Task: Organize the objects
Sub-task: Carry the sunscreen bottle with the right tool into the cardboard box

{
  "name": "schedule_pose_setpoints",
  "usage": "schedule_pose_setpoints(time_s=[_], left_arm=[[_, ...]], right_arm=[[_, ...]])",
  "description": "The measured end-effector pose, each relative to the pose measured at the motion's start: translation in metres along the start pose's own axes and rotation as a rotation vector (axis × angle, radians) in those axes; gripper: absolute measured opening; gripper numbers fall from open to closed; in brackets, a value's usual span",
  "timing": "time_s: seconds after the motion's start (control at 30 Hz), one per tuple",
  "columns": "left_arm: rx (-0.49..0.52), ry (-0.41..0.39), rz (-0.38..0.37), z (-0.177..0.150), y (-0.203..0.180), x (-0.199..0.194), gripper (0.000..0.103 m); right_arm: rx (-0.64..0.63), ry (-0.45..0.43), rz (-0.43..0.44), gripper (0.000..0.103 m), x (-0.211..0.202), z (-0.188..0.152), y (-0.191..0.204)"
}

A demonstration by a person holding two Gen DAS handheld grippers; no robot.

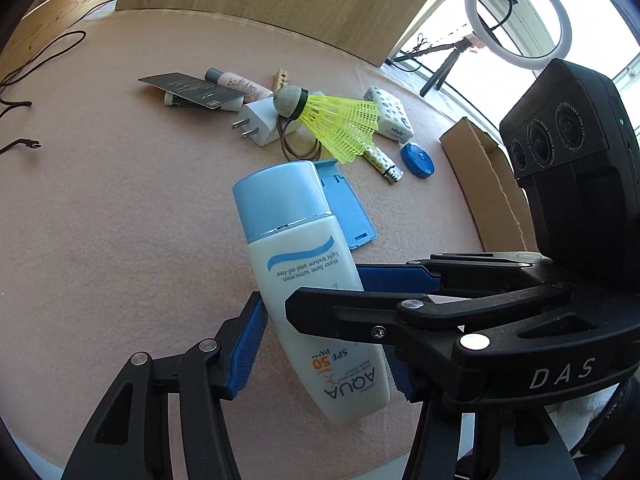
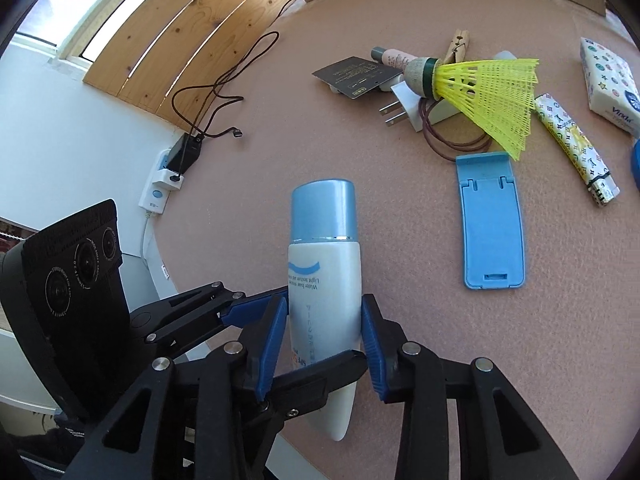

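Holding the sunscreen bottle (image 1: 304, 264) requires both claws at this stage: your left claw (image 1: 324, 344) presses its ribbed blue pads against the bottle's broad faces, and your right claw (image 2: 324, 332) clamps the narrow edges, its black finger links crossing in front of the left claw. The bottle is smooth white plastic, flattened in section, with a glossy pale-blue cap and a base that tapers to a rounded wedge. Its long axis runs roughly along the right claw's fingers; the cap points away from both cameras toward the clutter, and the tapered base points back toward you. The bottle sits above the near part of the table (image 1: 120, 200), which carries a matte, felt-like pink covering. A flat blue plastic stand (image 2: 492, 224) lies just beyond, near a yellow mesh shuttlecock (image 2: 480, 92).
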State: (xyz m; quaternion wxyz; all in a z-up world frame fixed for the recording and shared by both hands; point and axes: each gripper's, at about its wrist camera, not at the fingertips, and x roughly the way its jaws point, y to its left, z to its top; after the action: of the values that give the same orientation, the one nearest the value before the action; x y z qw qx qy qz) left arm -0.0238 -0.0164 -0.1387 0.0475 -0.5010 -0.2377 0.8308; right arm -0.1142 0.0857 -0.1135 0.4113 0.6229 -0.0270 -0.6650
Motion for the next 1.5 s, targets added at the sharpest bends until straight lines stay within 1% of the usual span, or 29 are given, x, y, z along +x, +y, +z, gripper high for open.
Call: schedule_pose_setpoints(time_s=[0.1,0.23,0.43,0.57,0.73,0.9,1.03,1.17,1.2,1.23,1.3,1.4,1.5], left_arm=[[0.053,0.001,-0.021,0.012,-0.026,0.005,0.059],[0.114,-0.003,-0.072,0.03,-0.063,0.017,0.059],[0.222,0.001,-0.149,0.056,-0.138,0.045,0.058],[0.267,0.009,-0.201,0.07,-0.187,0.07,0.058],[0.361,0.035,-0.216,0.076,-0.247,0.097,0.058],[0.395,0.062,-0.245,0.084,-0.294,0.125,0.058],[0.415,0.079,-0.242,0.089,-0.311,0.144,0.057],[0.431,0.089,-0.222,0.088,-0.316,0.151,0.059],[0.436,0.084,-0.211,0.089,-0.317,0.152,0.059],[0.444,0.077,-0.199,0.089,-0.317,0.152,0.061],[0.456,0.071,-0.173,0.09,-0.314,0.151,0.065],[0.454,0.064,-0.158,0.091,-0.306,0.145,0.066],[0.45,0.045,-0.146,0.092,-0.297,0.135,0.067]], right_arm=[[0.042,-0.048,-0.012,0.034,-0.025,-0.002,-0.016],[0.093,-0.117,-0.04,0.033,-0.065,-0.006,-0.04],[0.149,-0.213,-0.103,0.033,-0.131,-0.011,-0.083],[0.199,-0.273,-0.139,0.033,-0.17,-0.017,-0.116],[0.263,-0.328,-0.185,0.033,-0.206,-0.029,-0.157],[0.316,-0.371,-0.207,0.033,-0.234,-0.038,-0.192],[0.343,-0.384,-0.217,0.033,-0.242,-0.041,-0.212],[0.338,-0.386,-0.235,0.036,-0.241,-0.041,-0.221],[0.336,-0.384,-0.236,0.047,-0.241,-0.04,-0.221],[0.338,-0.39,-0.241,0.062,-0.242,-0.041,-0.222],[0.339,-0.41,-0.268,0.073,-0.244,-0.041,-0.221],[0.338,-0.416,-0.313,0.074,-0.245,-0.039,-0.219],[0.338,-0.426,-0.319,0.074,-0.245,-0.04,-0.216]])
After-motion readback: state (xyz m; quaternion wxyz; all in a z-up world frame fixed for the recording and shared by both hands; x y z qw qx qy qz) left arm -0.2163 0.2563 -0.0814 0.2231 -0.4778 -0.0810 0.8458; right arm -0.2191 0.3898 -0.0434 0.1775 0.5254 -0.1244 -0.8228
